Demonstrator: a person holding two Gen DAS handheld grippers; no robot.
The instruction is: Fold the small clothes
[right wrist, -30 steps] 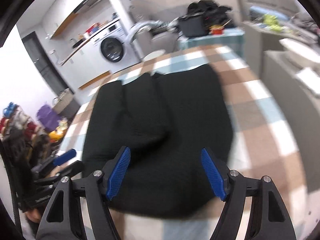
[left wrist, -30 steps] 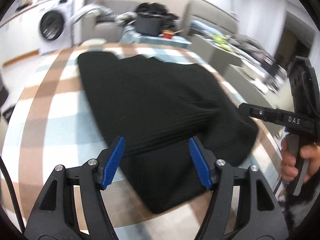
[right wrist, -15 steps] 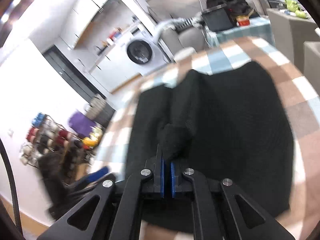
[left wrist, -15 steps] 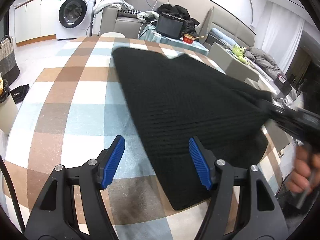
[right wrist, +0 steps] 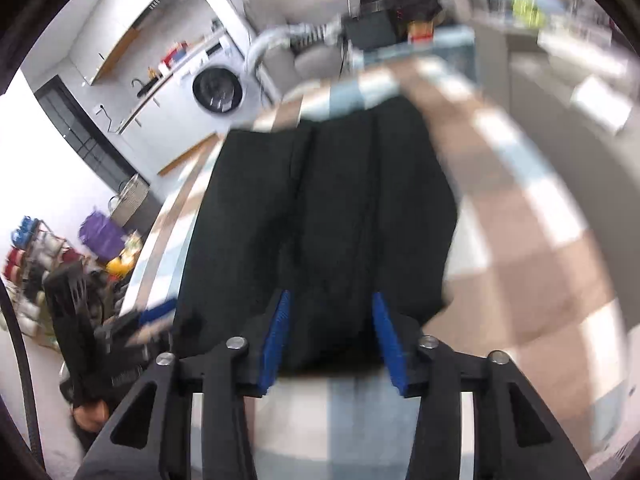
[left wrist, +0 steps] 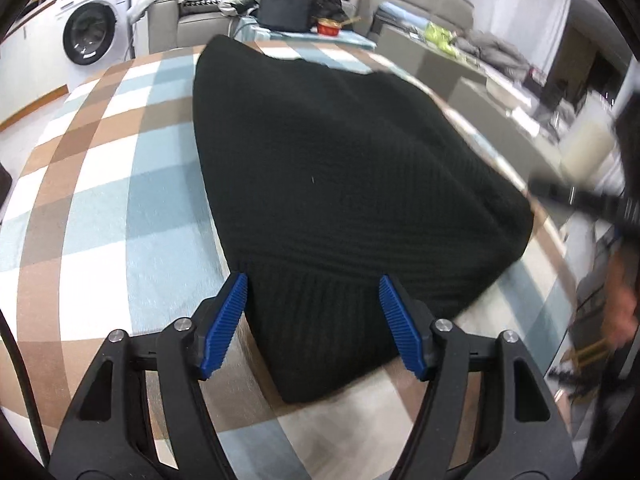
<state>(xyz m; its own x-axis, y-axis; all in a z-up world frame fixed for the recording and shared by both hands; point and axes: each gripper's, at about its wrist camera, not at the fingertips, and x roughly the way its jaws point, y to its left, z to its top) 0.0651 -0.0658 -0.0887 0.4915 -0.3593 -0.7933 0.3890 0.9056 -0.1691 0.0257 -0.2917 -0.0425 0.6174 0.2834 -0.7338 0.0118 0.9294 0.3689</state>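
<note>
A black ribbed knit garment (left wrist: 340, 184) lies folded lengthwise on the checked tablecloth (left wrist: 100, 200). It also shows in the right wrist view (right wrist: 320, 208), with lengthwise creases. My left gripper (left wrist: 312, 324) is open, its blue pads either side of the garment's near hem, holding nothing. My right gripper (right wrist: 332, 340) is open over the garment's near edge, with the cloth lying between the pads but not clamped. The right gripper shows blurred at the right of the left wrist view (left wrist: 580, 200). The left gripper shows at the lower left of the right wrist view (right wrist: 120, 336).
A washing machine (left wrist: 92, 36) stands beyond the table's far left. A sofa with dark clothes and a black pot (left wrist: 286, 12) lies behind the table. A low grey table (left wrist: 460, 64) with clutter stands to the right. A rack and bags (right wrist: 60, 248) stand on the floor.
My right gripper was shut on a fold of the garment half a second ago; it is now open and the cloth lies flat. My left gripper has come closer to the near hem.
</note>
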